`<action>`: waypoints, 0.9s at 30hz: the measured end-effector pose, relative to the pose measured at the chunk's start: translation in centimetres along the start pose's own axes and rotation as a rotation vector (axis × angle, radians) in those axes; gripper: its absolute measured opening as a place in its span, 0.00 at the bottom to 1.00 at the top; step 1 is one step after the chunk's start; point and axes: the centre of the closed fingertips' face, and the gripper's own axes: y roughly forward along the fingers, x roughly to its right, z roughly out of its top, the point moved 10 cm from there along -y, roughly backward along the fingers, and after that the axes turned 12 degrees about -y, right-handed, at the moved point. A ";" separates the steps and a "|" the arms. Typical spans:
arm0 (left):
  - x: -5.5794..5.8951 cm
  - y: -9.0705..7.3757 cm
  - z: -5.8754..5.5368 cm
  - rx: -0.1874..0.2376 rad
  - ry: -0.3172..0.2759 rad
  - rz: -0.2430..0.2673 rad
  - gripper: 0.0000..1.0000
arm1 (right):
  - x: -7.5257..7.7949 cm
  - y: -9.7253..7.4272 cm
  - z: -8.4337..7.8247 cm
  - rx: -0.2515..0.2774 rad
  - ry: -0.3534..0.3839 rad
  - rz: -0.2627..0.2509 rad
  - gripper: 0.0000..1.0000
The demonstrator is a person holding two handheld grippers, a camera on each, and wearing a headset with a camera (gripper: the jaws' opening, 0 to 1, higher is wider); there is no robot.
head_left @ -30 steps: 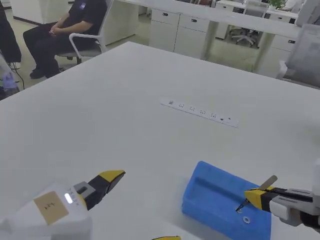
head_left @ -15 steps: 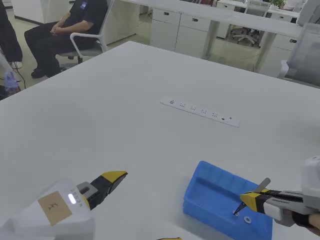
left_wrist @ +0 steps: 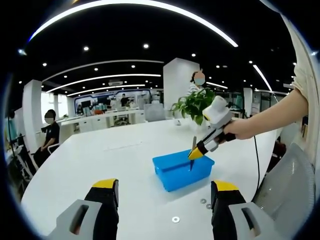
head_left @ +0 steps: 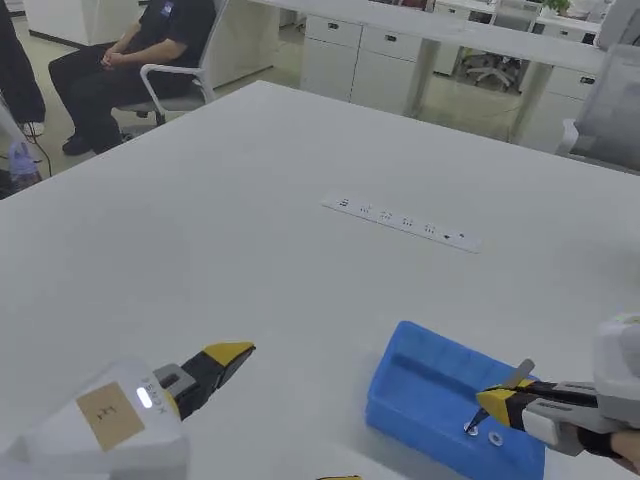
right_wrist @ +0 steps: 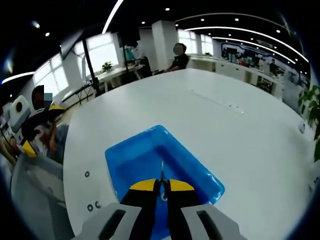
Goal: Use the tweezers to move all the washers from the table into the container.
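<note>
My right gripper (head_left: 497, 402) is clamped on the tweezers (head_left: 480, 418), tips down in the blue container (head_left: 420, 375) where one washer (head_left: 495, 438) lies, my left gripper (left_wrist: 164, 182) hangs open and empty, and three washers (left_wrist: 175, 219) on the table (head_left: 250, 200) are left to move, I reckon.

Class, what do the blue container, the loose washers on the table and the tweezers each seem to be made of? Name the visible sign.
Container: likely plastic, uniform bright blue, smooth moulded walls. Washers: probably metal, small pale grey rings; too small to be sure. Tweezers: seemingly metal, a thin grey strip.
</note>
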 end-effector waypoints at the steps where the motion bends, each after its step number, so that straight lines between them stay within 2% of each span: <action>1: 0.0 0.0 0.0 -0.001 0.001 0.000 0.76 | 0.0 -0.1 0.0 0.004 0.000 -0.002 0.04; 16: 0.2 0.1 -0.1 -0.009 0.005 -0.007 0.77 | -0.7 -2.5 1.2 0.072 -0.015 -0.021 0.04; 27: 0.2 0.1 0.0 -0.008 0.006 -0.007 0.76 | -1.7 -4.1 2.7 0.125 -0.056 -0.004 0.03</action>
